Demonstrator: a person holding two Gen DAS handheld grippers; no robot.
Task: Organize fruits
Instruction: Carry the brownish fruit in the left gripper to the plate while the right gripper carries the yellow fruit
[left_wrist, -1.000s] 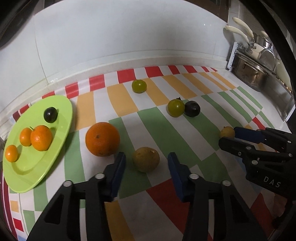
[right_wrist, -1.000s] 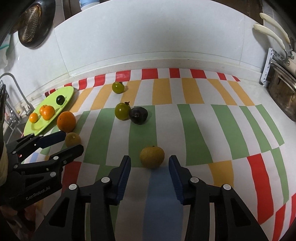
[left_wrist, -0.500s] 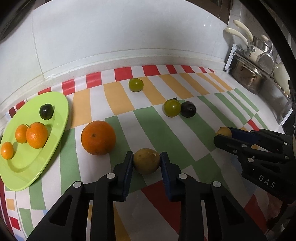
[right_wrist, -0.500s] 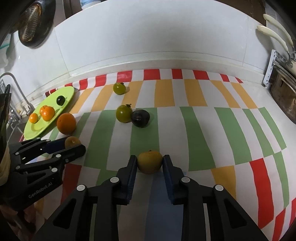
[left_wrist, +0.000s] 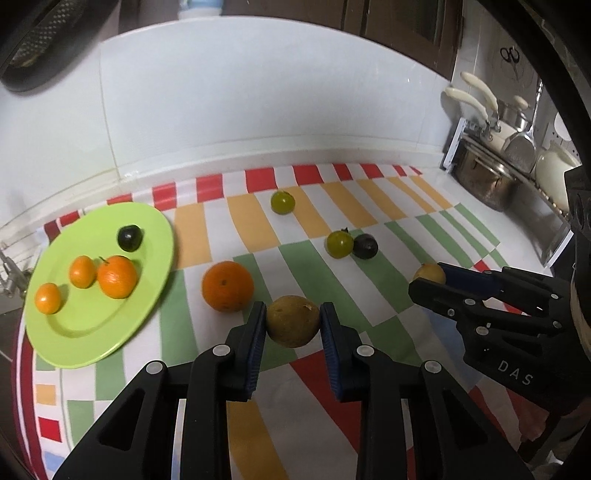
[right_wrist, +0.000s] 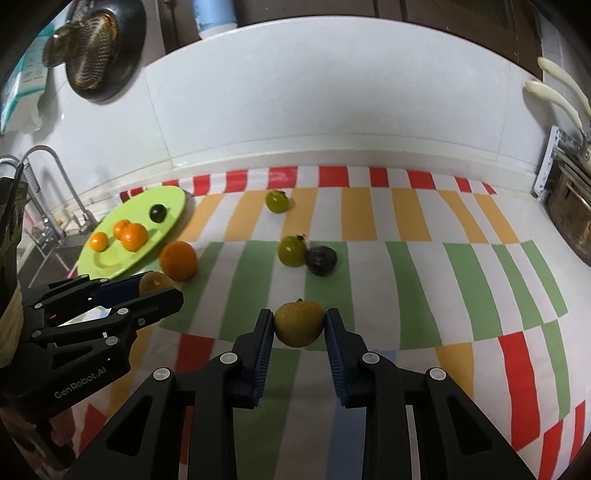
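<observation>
My left gripper (left_wrist: 293, 325) is shut on a brown-yellow fruit (left_wrist: 293, 320) and holds it above the striped cloth. My right gripper (right_wrist: 299, 325) is shut on a similar brown-yellow fruit (right_wrist: 298, 323), also lifted. A green plate (left_wrist: 66, 332) at the left holds three small oranges and a dark plum (left_wrist: 129, 237). A big orange (left_wrist: 227, 285) lies beside the plate. Two green fruits (left_wrist: 282, 202) (left_wrist: 339, 243) and a dark fruit (left_wrist: 365, 246) lie further back on the cloth.
A white wall runs along the back. Metal pots and a rack (left_wrist: 491, 184) stand at the right end of the counter. A tap and sink (right_wrist: 48, 206) are at the left, past the plate. A strainer (right_wrist: 92, 48) hangs on the wall.
Both grippers closed on their brown-yellow fruits and have lifted them off the cloth. The other fruits have not moved.
</observation>
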